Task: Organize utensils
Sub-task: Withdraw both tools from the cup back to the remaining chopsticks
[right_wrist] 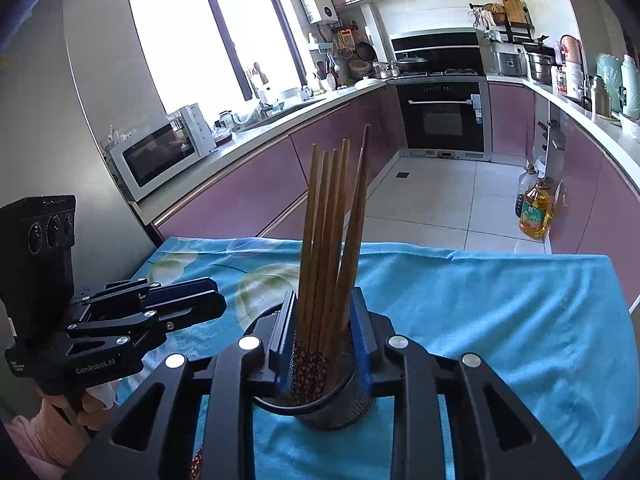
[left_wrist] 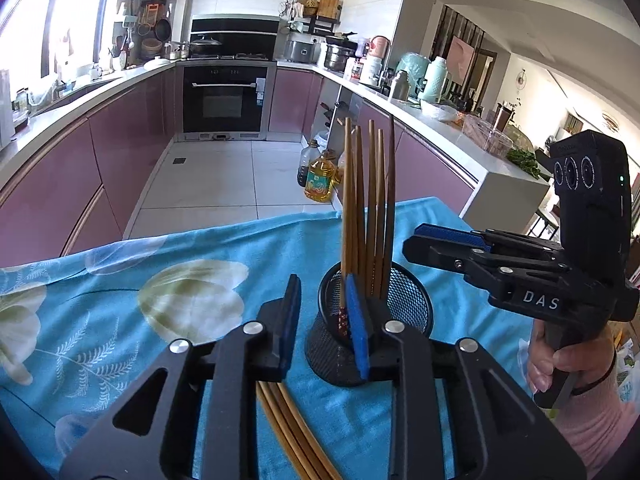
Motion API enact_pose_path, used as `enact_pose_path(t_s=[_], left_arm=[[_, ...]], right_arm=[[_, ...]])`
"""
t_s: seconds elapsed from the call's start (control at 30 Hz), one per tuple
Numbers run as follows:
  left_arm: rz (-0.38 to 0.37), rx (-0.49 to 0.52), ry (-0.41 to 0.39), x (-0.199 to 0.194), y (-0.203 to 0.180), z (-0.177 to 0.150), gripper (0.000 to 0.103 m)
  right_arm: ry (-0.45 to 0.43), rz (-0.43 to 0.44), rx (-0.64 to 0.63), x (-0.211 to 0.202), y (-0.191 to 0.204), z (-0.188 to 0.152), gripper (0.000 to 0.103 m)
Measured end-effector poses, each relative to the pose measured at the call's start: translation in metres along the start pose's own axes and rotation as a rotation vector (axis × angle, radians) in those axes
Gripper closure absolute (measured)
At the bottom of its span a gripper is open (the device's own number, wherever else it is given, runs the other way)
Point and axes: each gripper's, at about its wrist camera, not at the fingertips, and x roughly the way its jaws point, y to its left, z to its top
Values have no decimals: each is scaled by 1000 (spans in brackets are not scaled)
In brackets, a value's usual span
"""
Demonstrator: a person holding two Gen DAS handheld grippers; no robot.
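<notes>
Right wrist: chopsticks (right_wrist: 328, 248) stand between parted jaws — untouched.

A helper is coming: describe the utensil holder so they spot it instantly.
Find the blue floral cloth over the table. On it stands a round black mesh cup with wooden chopsticks upright inside. Other chopsticks lie flat on the cloth.

A blue floral cloth (left_wrist: 200, 280) bears a mesh holder (left_wrist: 408, 300) and loose chopsticks (left_wrist: 288, 432).
</notes>
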Motion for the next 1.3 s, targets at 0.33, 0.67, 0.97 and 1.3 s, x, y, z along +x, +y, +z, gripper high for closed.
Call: enact_pose_path(t_s=[0.33,0.67,0.97,1.3], left_arm=[[107,-45,-36,-47,31,-54,47],[182,-87,73,-47,53,-128,39],[181,-116,122,-38,50,-148,39],[162,-92,144,-30,41,-152,39]], right_arm=[[-9,118,-99,-27,45,-42,57],[210,100,-110,31,73,-108,57],[250,36,-117,45,82,-126,57],[257,-16,-163,49,88,-131,57]])
